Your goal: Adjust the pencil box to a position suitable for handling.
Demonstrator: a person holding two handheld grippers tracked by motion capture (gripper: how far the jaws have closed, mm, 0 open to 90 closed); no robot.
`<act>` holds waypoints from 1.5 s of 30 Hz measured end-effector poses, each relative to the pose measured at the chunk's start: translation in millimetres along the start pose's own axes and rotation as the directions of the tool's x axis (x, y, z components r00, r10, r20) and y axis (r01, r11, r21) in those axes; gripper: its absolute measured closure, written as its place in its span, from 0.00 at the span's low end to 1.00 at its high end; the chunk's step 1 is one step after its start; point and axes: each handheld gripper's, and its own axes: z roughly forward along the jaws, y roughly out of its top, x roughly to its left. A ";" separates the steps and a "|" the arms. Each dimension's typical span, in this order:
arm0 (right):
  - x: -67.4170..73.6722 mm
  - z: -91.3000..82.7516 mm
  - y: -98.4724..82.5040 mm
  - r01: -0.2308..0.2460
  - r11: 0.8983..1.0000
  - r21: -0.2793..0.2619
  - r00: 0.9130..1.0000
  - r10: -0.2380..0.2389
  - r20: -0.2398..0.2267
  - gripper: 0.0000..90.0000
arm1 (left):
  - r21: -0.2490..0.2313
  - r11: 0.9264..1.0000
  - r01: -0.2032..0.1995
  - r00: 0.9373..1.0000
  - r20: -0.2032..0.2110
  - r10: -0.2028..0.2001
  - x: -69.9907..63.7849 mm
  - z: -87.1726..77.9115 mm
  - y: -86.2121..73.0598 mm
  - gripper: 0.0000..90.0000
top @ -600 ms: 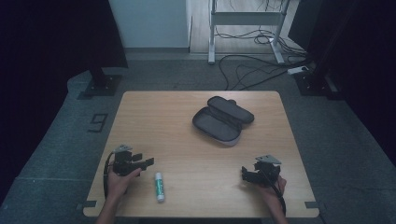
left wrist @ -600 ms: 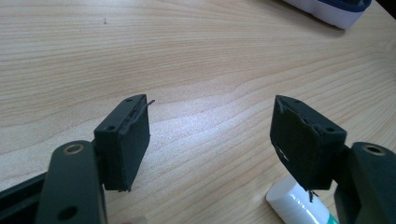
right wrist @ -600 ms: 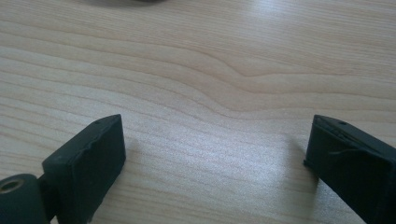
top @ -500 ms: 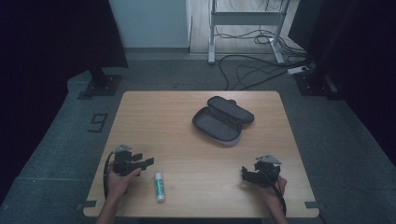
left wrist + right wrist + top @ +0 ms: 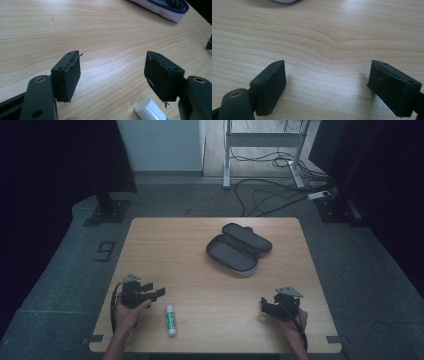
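Glue stick (image 5: 171, 319) lies flat on the tabletop (image 5: 200, 255), just beside the left gripper (image 5: 156, 292), and nothing has picked it up yet. That grab looks like the job still to do. Left gripper is wide open and holds nothing; the white cap sits near one jaw. Right gripper (image 5: 264, 305) is wide open too, over bare wood. Farther back lies an open pencil case (image 5: 239, 249).

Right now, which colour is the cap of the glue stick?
White; the glue stick cap shows best in the left gripper view.
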 end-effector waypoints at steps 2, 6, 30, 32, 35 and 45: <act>-0.5 -0.2 -0.1 0.001 1.000 -0.002 1.000 -0.001 0.000 0.17 | -0.005 1.000 -0.002 1.000 0.003 0.002 -1.0 -0.5 0.8 0.33; -1.2 -0.5 0.3 -0.011 1.000 -0.004 1.000 0.011 0.001 0.18 | -0.013 1.000 -0.007 1.000 0.009 0.007 -3.8 -1.2 2.9 0.33; 0.1 -12.0 20.0 -0.038 0.995 -0.096 0.996 0.030 -0.085 0.24 | -0.042 0.998 -0.044 0.998 0.036 0.045 -25.4 9.0 35.6 0.34; -0.3 -12.9 23.1 -0.040 0.994 -0.100 0.995 0.030 -0.094 0.25 | -0.036 0.998 -0.054 0.998 0.034 0.055 -27.2 11.3 39.2 0.34; -0.4 -14.1 26.7 -0.045 0.993 -0.106 0.994 0.034 -0.104 0.26 | -0.034 0.998 -0.056 0.998 0.036 0.057 -29.4 13.2 44.3 0.34; -0.5 -14.5 41.0 -0.060 0.990 -0.124 0.992 0.045 -0.122 0.27 | -0.030 0.997 -0.069 0.996 0.053 0.071 -41.4 23.4 66.3 0.35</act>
